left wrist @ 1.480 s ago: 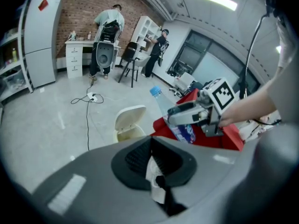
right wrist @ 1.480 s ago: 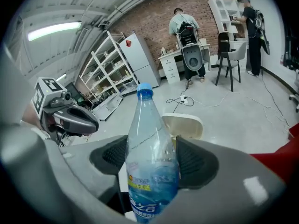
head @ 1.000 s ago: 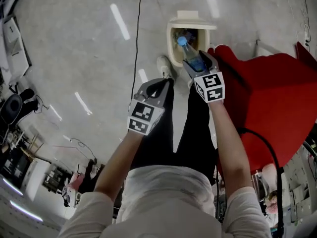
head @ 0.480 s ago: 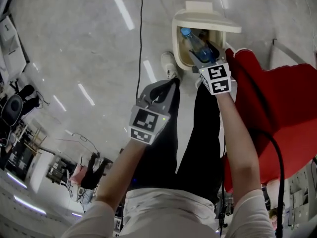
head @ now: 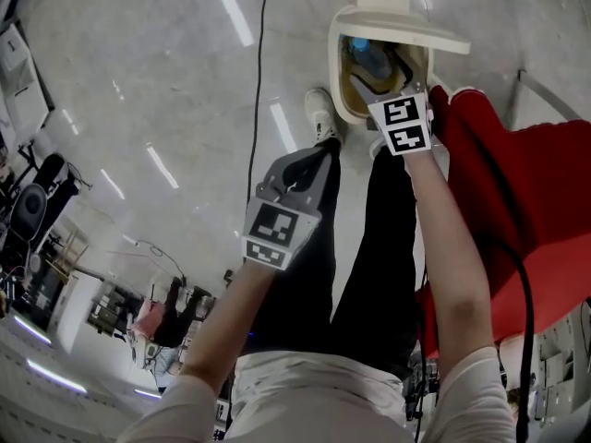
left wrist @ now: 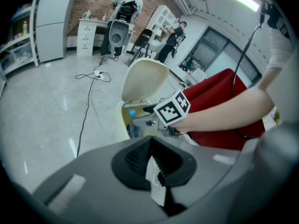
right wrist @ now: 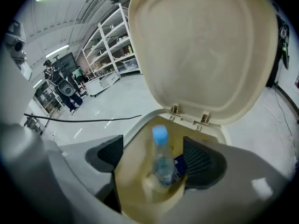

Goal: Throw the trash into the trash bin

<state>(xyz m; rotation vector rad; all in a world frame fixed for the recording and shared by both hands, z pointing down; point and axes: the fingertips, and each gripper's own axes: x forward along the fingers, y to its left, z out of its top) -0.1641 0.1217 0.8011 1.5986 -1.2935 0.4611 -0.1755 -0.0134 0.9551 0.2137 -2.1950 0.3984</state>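
A cream trash bin [head: 343,77] stands on the floor with its lid [head: 410,28] up. My right gripper [head: 376,79] hangs over its mouth. Its jaws have just been opening and stand wide. Between them a clear bottle [right wrist: 162,161] with a blue cap drops loose into the bin [right wrist: 136,130], blurred, with neither pad [right wrist: 202,160] pressing on it. My left gripper [head: 305,158] is lower left of the bin, above the person's legs. It [left wrist: 152,159] is shut on a white scrap of paper [left wrist: 154,177].
A red seat [head: 522,201] crowds the bin's right side. A black cable [head: 259,81] runs across the grey floor left of the bin. A white shoe [head: 319,118] stands by the bin's base. People and shelves [left wrist: 122,13] are far behind.
Both grippers have sunk toward the bin. The right one carried the bottle into the bin's mouth and its jaws spread, so the bottle now sits deeper inside. The left still grips the paper.
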